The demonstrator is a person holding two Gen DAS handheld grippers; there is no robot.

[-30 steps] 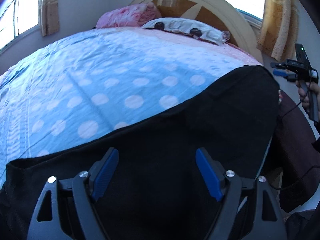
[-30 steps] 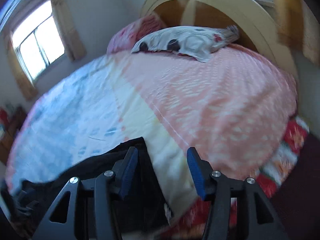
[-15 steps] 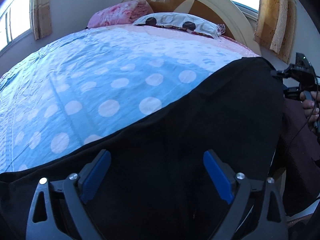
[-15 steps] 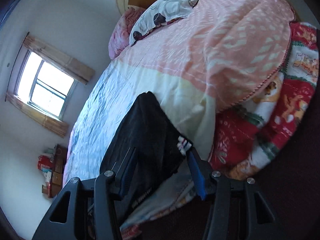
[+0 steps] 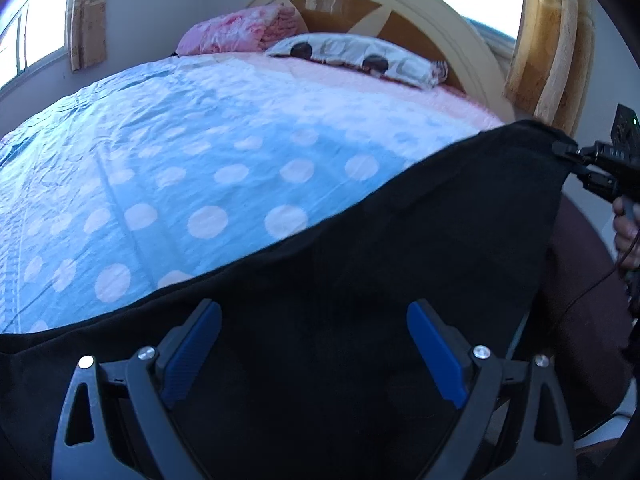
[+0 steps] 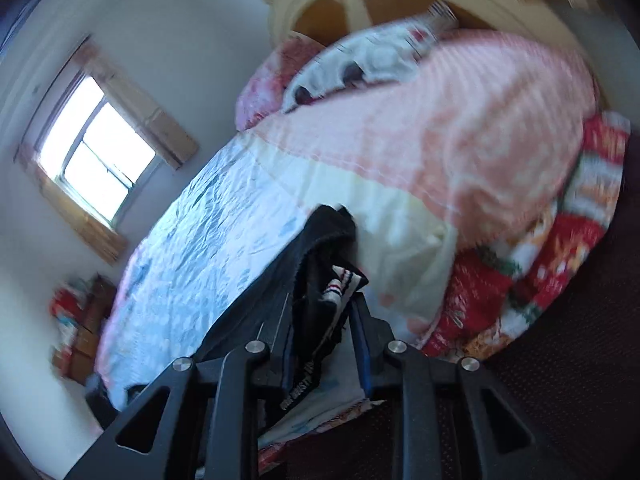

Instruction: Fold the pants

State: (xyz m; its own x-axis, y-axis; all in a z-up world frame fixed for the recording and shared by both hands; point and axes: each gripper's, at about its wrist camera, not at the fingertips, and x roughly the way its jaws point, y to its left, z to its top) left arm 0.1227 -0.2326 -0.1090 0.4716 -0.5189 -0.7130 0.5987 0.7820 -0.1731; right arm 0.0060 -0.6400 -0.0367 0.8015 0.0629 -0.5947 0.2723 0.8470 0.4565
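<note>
The black pants lie along the near edge of the bed, over the blue dotted sheet. My left gripper is open, its blue pads spread wide just above the black cloth. My right gripper is shut on the waistband end of the pants, with the striped label between the pads. It also shows in the left wrist view, holding the pants' far right corner.
A pink patterned cover spreads over the bed's head end. A pillow and a pink folded blanket lie by the wooden headboard. A red patterned blanket hangs off the bed side. A window is on the left wall.
My right gripper has closed on the pants' waistband end and lifted that corner. My left gripper stays open over the cloth, shifted slightly.
</note>
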